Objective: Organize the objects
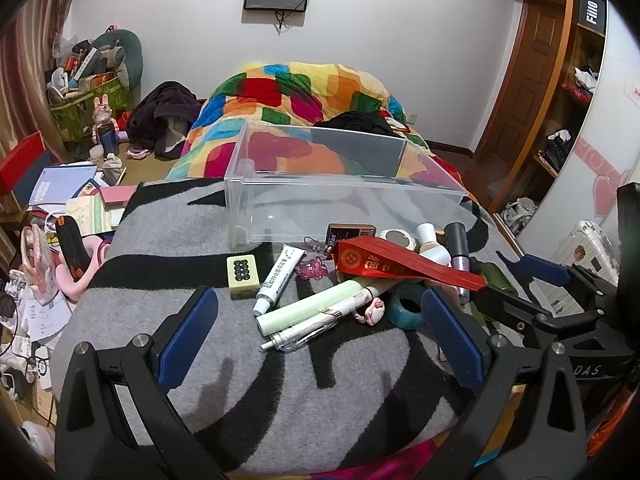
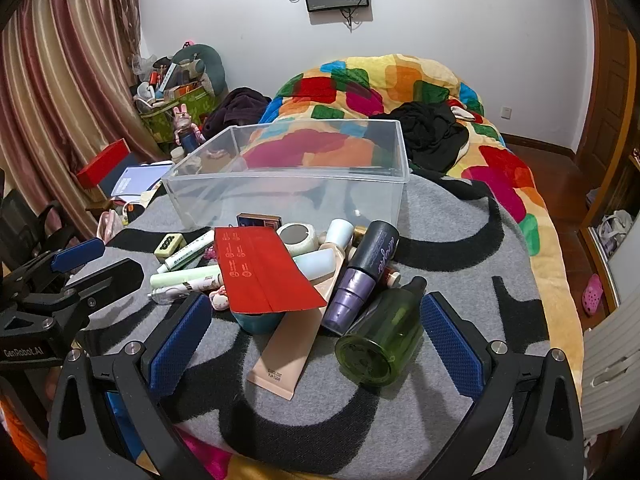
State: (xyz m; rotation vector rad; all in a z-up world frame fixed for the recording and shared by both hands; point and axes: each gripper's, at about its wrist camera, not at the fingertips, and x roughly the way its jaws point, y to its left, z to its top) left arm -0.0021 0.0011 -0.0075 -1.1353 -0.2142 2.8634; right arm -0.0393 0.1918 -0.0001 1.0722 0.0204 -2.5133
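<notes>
A clear plastic bin (image 1: pixel 256 200) (image 2: pixel 224 196) stands empty on the grey and black blanket. In front of it lies a pile: a mahjong tile (image 1: pixel 242 276), a white ointment tube (image 1: pixel 276 276), a pale green tube (image 1: pixel 308 306), a pen (image 1: pixel 298 334), a red envelope (image 1: pixel 404 264) (image 2: pixel 260 268), a teal tape roll (image 1: pixel 408 306), a purple-black bottle (image 2: pixel 360 280), a green bottle (image 2: pixel 384 340) and a beige tube (image 2: pixel 288 354). My left gripper (image 1: pixel 320 332) hangs open before the pen and tubes. My right gripper (image 2: pixel 316 332) is open, straddling the beige tube and green bottle.
A colourful quilt (image 2: pixel 400 92) with black clothes (image 2: pixel 432 128) covers the bed behind the bin. Books and clutter (image 1: pixel 68 200) crowd the floor at the left. A wooden door (image 1: pixel 520 92) and shelves stand at the right. The blanket's near edge is just below the grippers.
</notes>
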